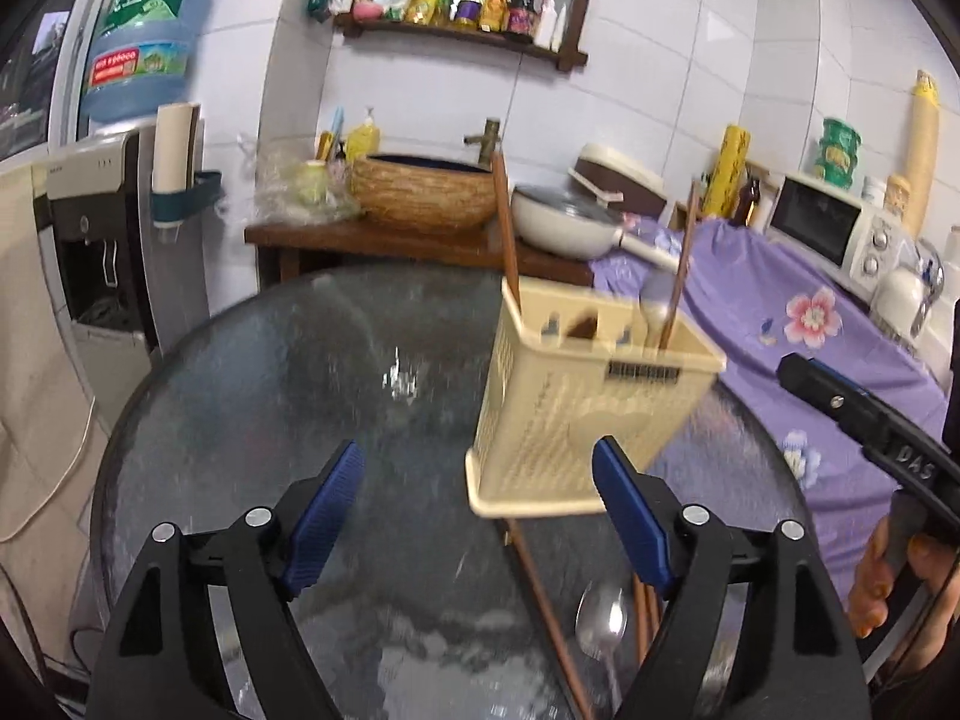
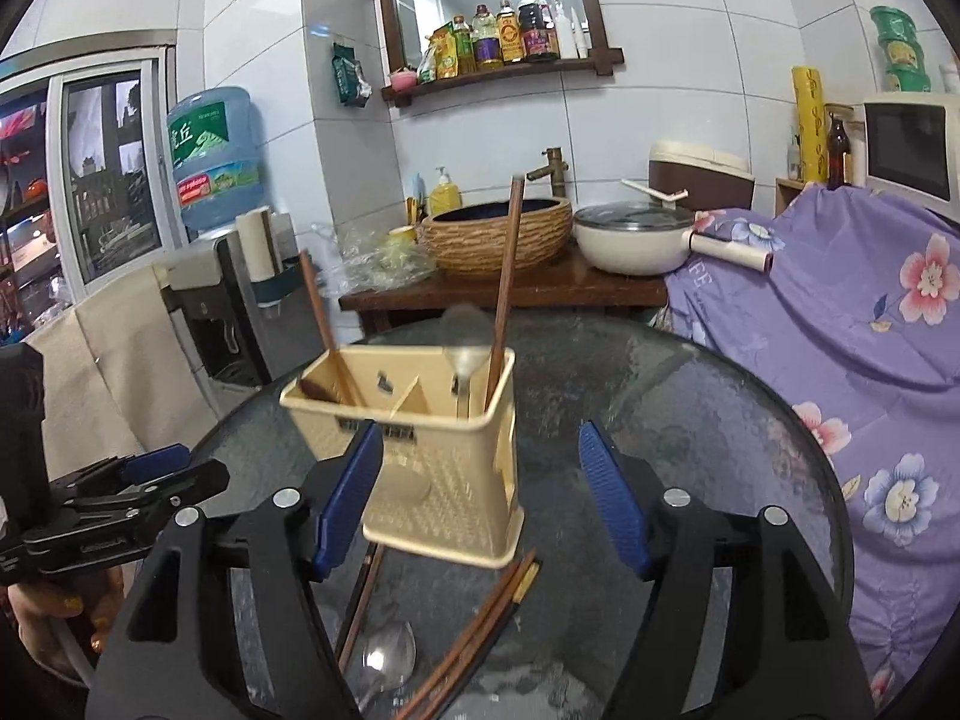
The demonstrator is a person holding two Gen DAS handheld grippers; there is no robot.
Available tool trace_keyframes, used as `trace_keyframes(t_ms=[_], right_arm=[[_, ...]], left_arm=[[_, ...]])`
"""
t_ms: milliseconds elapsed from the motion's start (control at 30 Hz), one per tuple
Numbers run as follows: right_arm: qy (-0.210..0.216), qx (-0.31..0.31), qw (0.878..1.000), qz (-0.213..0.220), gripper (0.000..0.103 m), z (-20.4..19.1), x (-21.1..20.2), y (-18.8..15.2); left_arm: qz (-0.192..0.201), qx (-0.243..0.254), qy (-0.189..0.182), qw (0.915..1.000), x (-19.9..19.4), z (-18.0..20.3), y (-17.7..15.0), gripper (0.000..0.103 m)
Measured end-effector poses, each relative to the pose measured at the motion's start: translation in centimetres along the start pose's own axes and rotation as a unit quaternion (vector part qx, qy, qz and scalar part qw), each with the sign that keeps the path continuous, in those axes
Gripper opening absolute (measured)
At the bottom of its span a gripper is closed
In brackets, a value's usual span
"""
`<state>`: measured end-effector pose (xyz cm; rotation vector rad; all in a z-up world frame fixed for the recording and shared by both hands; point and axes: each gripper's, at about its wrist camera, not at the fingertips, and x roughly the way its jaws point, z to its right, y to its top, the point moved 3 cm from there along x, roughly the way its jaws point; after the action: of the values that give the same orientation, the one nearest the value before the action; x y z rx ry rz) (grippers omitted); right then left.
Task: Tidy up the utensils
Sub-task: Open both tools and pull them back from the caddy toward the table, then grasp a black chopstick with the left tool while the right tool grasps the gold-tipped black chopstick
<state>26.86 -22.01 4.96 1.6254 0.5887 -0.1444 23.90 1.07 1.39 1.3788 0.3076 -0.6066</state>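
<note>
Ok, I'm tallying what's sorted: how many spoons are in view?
2. One spoon stands bowl-up in the holder's right compartment beside a chopstick; a second spoon lies on the glass table before the holder, among loose chopsticks. Others may hide inside the holder.

A cream slotted holder [image 2: 441,468] stands upright holding two chopsticks [image 2: 503,294] and a spoon [image 2: 465,339]; loose chopsticks [image 2: 480,630] and spoon [image 2: 389,654] lie before it.

Indoor light, fairly even, bright enough. Glare patch on the glass table [image 1: 399,381]; mirror [image 2: 492,6] reflects an overhead lamp. Strong fisheye bending, black vignette at corners. Motion blur smears the utensil basket [image 1: 591,414], worse in left wrist view.
</note>
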Motion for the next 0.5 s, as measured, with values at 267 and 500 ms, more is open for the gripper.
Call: trace_keyframes(t_ms=[267,500], right_arm=[[-0.023,-0.006,0.995,-0.095,0.072,0.6,0.7,-6.5],[-0.047,-0.005,0.987,-0.155,0.072,1.6,1.9,-10.4]], left_arm=[[-0.059,0.013,0.019,0.9980,1.6,-0.1,-4.5,0.078],[-0.104,0.026,0.010,0.9942,3.0,0.4,-7.0,0.067]])
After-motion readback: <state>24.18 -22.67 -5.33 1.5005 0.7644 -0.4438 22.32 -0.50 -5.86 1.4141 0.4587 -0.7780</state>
